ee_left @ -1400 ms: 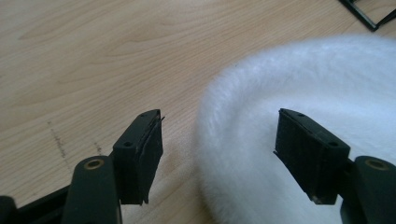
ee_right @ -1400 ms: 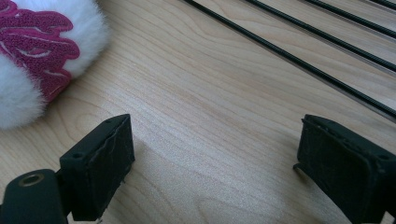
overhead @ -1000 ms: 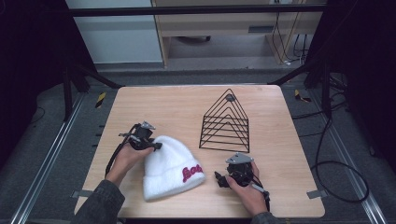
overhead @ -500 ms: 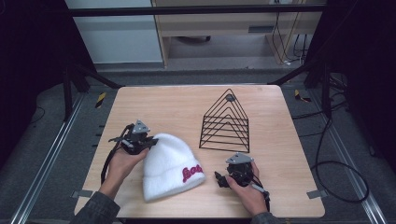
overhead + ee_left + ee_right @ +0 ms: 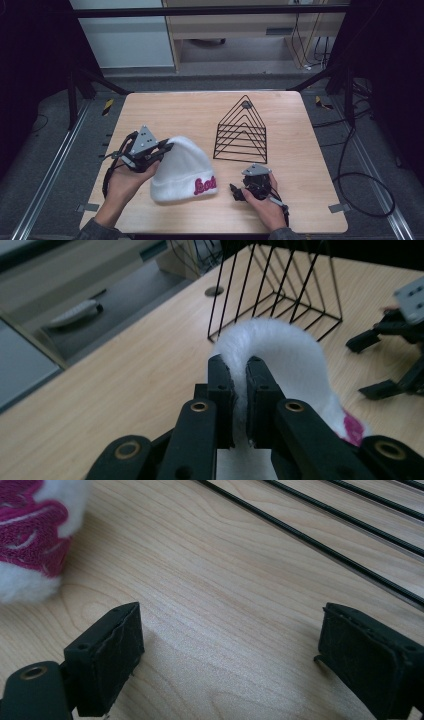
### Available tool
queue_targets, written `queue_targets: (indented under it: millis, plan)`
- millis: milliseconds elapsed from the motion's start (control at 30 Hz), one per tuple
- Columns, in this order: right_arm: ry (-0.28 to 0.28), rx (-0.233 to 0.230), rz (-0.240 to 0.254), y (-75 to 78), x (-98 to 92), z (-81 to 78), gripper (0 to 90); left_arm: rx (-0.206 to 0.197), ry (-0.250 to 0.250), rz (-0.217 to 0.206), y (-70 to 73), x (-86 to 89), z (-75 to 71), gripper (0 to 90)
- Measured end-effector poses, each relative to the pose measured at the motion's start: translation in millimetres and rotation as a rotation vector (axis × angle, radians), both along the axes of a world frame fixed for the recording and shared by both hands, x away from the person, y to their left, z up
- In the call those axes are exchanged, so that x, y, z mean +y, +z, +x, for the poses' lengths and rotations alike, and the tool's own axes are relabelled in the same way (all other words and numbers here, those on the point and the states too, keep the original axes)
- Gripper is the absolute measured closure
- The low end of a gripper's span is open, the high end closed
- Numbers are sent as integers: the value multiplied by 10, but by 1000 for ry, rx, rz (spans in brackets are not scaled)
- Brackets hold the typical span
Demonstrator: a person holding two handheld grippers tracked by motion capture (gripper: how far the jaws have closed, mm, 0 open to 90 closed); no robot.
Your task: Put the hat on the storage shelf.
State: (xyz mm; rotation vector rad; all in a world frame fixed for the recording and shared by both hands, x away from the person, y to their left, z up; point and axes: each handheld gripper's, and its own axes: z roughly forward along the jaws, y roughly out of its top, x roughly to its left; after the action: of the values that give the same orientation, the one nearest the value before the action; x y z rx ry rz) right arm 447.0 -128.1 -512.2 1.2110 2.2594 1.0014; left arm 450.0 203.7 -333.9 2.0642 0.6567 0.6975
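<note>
**Fingers pinch hat, lift begun**

Fingers [image 5: 167,146] of left gripper [image 5: 145,150], high view: closed on hat [image 5: 182,170] edge, raised since a second ago; hat mostly on worktop [image 5: 200,115]. Rack [image 5: 241,130] just beyond, in the way.
Left gripper view: fabric clamped.
Right gripper view: right gripper [image 5: 227,660] spread, empty, resting.

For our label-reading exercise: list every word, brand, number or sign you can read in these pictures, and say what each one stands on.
Pink embroidered script on the cuff of the white beanie: stitched letters, too small and blurred to read in the high view; cropped to a few strokes in the right gripper view.
Yellow-and-black hazard stripes, a sign without words: on a strip on the floor left of the wooden table.
No other readable text.
</note>
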Motion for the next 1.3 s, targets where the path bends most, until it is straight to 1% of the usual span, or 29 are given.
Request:
queue_targets:
  millis: [33,67,167,200,267,300,333,400,433,467,533,567,633,667,700,733,800,833,867,933,967,1000,1033,1067,1100,1133,1167,1233,1300]
  plan:
    - [0,0,0,0,0,0,110,-3,-9,-3,58,-19,-36,834]
    - [0,0,0,0,0,-1,110,-27,-19,-4,156,-46,-77,834]
    - [0,0,0,0,0,0,110,-47,-27,-10,255,-69,-91,835]
    - [0,0,0,0,0,0,110,-47,-27,-10,255,-69,-91,835]
    - [0,0,0,0,-1,-1,109,-49,-31,-19,330,-69,-79,835]
    - [0,0,0,0,-1,-1,109,-49,-31,-19,330,-69,-79,835]
    - [1,0,0,0,-2,-1,110,-47,-27,-30,369,-60,-57,835]
    - [0,1,2,0,0,-1,110,-45,-28,-33,414,-41,-31,835]
    - [0,0,1,0,0,-2,109,-45,-28,-33,414,-41,-31,835]
    - [0,0,0,0,0,-2,109,-38,-37,-65,468,-30,-19,835]
    - [-3,0,0,0,1,-3,108,-53,-39,-66,540,-36,-18,835]
    - [-3,1,-1,1,0,-4,108,-53,-39,-66,540,-36,-18,835]
    - [-3,1,-1,1,0,-4,108,-60,-43,-79,610,-44,-10,835]
    - [-3,0,0,0,0,-3,107,-62,-44,-76,644,-54,-2,835]
    - [-5,1,-1,1,0,-4,108,-66,-46,-70,710,-77,17,835]
    - [-5,1,-1,1,0,-4,108,-66,-46,-70,710,-77,17,835]
    - [-5,1,-2,2,0,-4,108,-78,-63,-49,781,-120,31,834]
    - [-6,-2,-2,0,-1,-4,109,-83,-73,-46,854,-167,37,833]
    - [-10,0,0,2,2,-14,113,-83,-73,-46,854,-167,37,834]
    - [-12,-1,0,2,5,-21,115,-95,-77,-41,927,-216,35,834]
    - [-9,-4,-4,4,3,-28,121,-99,-81,-40,963,-239,31,834]
    - [-6,-4,-3,5,3,-36,129,-111,-86,-33,1032,-281,22,834]
    - [-6,-4,-3,5,3,-36,129,-111,-86,-33,1032,-281,22,835]
    - [-1,-3,-1,10,-3,-47,154,-115,-90,-31,1067,-300,21,835]
    - [-4,-15,28,74,-32,-86,170,-119,-93,-30,1103,-315,20,835]
    - [-4,-15,28,74,-32,-86,170,-124,-95,-33,1138,-332,19,835]
    - [-10,-35,46,128,-48,-115,175,-132,-96,-31,1175,-343,17,835]
    - [-3,-68,64,261,-97,-171,197,-136,-101,-48,1244,-359,13,835]
    - [-10,-101,72,400,-157,-213,207,-139,-107,-57,1312,-374,21,834]
